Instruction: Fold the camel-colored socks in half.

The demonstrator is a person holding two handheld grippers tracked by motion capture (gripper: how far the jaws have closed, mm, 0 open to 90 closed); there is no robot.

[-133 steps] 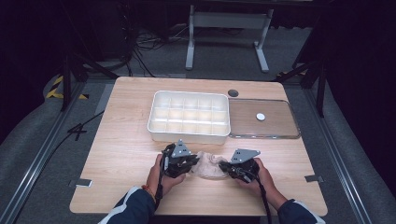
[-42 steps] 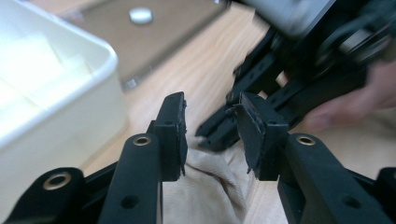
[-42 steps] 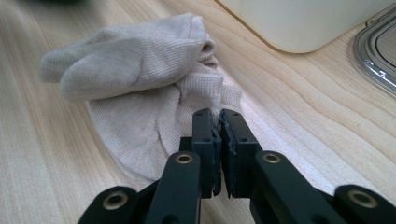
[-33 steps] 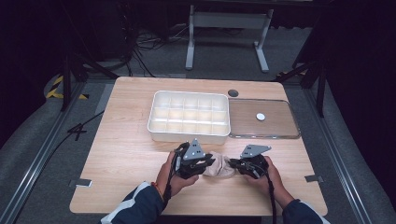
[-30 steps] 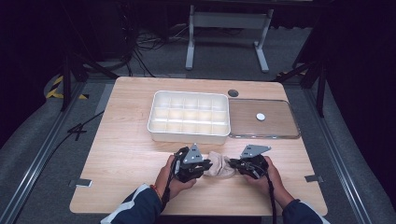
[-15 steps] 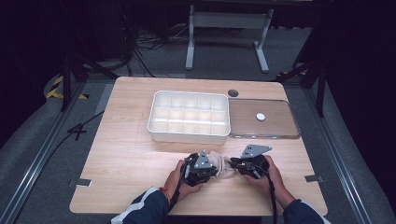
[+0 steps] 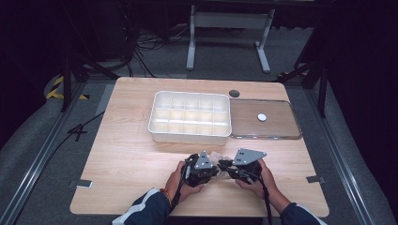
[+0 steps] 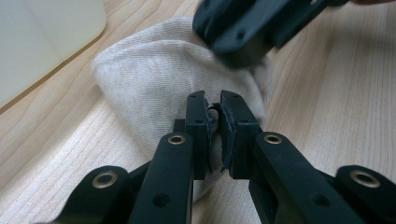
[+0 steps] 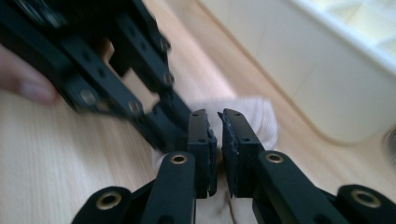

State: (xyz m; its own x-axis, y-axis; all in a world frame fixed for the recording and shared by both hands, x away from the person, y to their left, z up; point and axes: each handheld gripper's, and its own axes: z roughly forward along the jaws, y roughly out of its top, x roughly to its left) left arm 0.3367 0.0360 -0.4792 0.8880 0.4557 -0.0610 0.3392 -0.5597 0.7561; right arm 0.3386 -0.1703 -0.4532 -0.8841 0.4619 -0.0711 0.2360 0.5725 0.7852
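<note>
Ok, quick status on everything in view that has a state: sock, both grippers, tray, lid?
Sock: bunched on the table, folded over, pinched at both ends.
Left gripper: shut on the sock.
Right gripper: shut on the sock.
Tray: open, compartments look empty.
Lid: off, lying flat right of the tray.

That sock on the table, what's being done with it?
A person holds a gripper in each hand and works a pale sock on the table, just in front of a white divided tray. The left gripper is pinched shut on a fold of the sock. The right gripper is clamped on it too, close beside the left one. The sock is bunched between them, perhaps being folded.
</note>
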